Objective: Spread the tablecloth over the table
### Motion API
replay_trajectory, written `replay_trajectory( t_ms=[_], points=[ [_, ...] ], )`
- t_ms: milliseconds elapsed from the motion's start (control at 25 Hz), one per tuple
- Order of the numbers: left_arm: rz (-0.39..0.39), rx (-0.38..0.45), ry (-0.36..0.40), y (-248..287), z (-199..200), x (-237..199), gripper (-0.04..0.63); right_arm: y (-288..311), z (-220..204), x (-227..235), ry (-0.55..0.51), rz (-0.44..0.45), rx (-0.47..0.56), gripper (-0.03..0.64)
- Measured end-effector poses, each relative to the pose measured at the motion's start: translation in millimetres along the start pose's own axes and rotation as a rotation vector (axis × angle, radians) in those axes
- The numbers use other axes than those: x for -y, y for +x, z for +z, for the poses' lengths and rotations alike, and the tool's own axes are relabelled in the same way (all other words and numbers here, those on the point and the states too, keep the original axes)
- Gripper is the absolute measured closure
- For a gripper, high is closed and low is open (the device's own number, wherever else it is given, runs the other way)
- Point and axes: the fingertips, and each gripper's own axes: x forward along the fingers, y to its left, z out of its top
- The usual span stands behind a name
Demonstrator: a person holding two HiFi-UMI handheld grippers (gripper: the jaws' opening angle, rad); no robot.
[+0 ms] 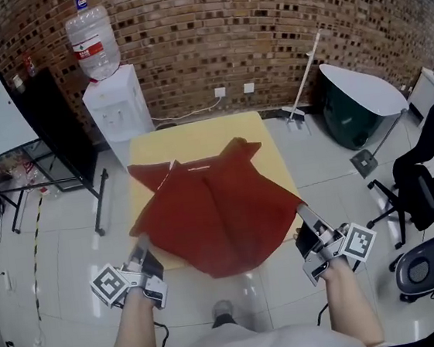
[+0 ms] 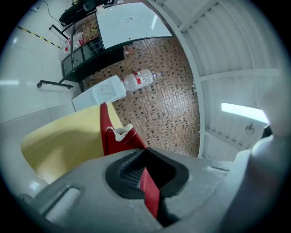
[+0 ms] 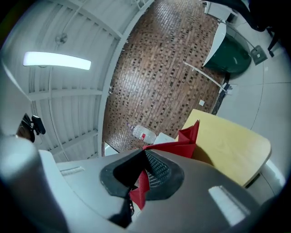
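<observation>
"Checking the grip first: what do our jaws hold?"

"Both pairs are pressed together on fabric. The left gripper [image 1: 141,246] pinches a thin red edge of the tablecloth [image 1: 220,215], and the right gripper [image 1: 303,215] pinches the opposite near corner. Each gripper view shows a red strip clamped between the pads."

"Where does the tablecloth lie?"

"We see its far part resting on the yellow surface [image 1: 197,134], with the far corners crumpled and folded over. The near part is lifted between our two grippers, and its middle sags toward the floor in front of the surface."

"How do we expect it to handle?"

"We judge it light, soft and limp. It has no stiffness of its own, so it takes shape only where we pull it taut. Thin cloth may also creep out of closed pads under a sharp tug."

"Where do we take hold?"

"At the two near corners, on the hem, as now. We advise even tension on both sides. The folded far corners will probably need a separate pinch each to open flat."
</observation>
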Motion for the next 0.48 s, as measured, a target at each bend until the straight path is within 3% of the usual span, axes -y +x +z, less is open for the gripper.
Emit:
replay_trajectory(
  t_ms=[480],
  points=[
    [-0.133,0.185,0.123,-56.1,24.8,97.1,0.589,-76.7,39.1,-46.2,-0.044,0.06,0.085,0.614]
  ],
)
